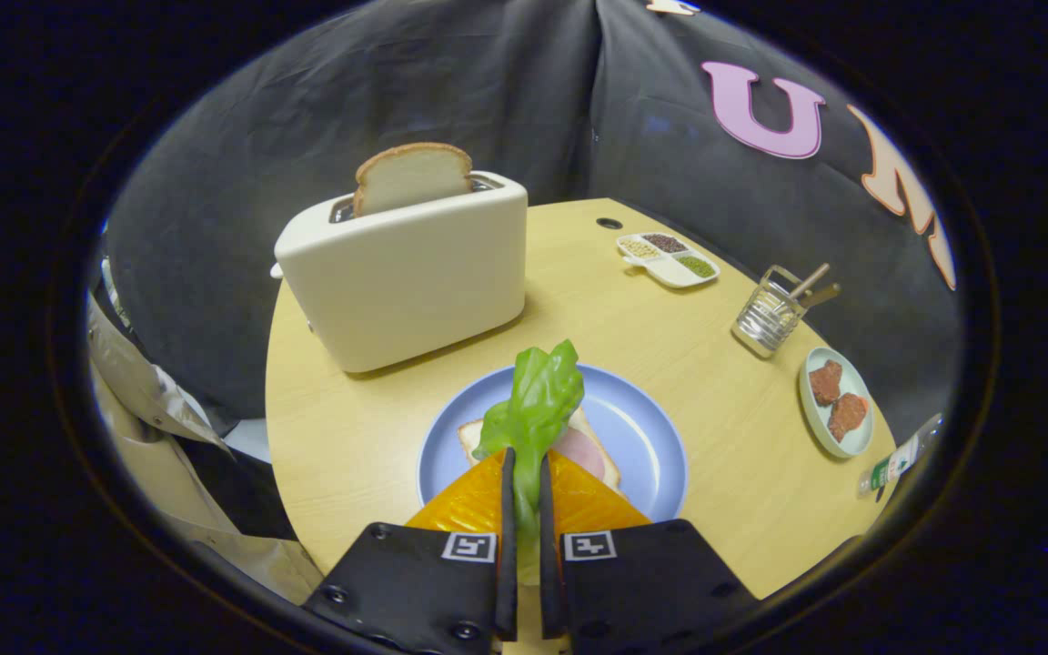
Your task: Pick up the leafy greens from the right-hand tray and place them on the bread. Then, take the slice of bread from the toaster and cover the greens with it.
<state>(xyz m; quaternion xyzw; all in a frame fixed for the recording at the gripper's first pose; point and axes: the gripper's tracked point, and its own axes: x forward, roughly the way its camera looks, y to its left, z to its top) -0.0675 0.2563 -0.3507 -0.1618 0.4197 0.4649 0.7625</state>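
My gripper (525, 459) is shut on the stem of the leafy greens (535, 400), which stick up and forward from between the fingers. Below them lies a blue plate (642, 428) with a slice of bread (471, 435) topped by a pink slice of ham (581, 451). The greens hang over that bread, held above it. Beyond the plate stands a cream toaster (406, 273) with a slice of bread (412, 176) poking up from its slot.
To the right on the wooden table (715, 382) are a small green plate with two meat pieces (836, 400), a wire holder with utensils (771, 314), a divided white tray of seeds (668, 257) and a bottle (899, 462) at the table's edge.
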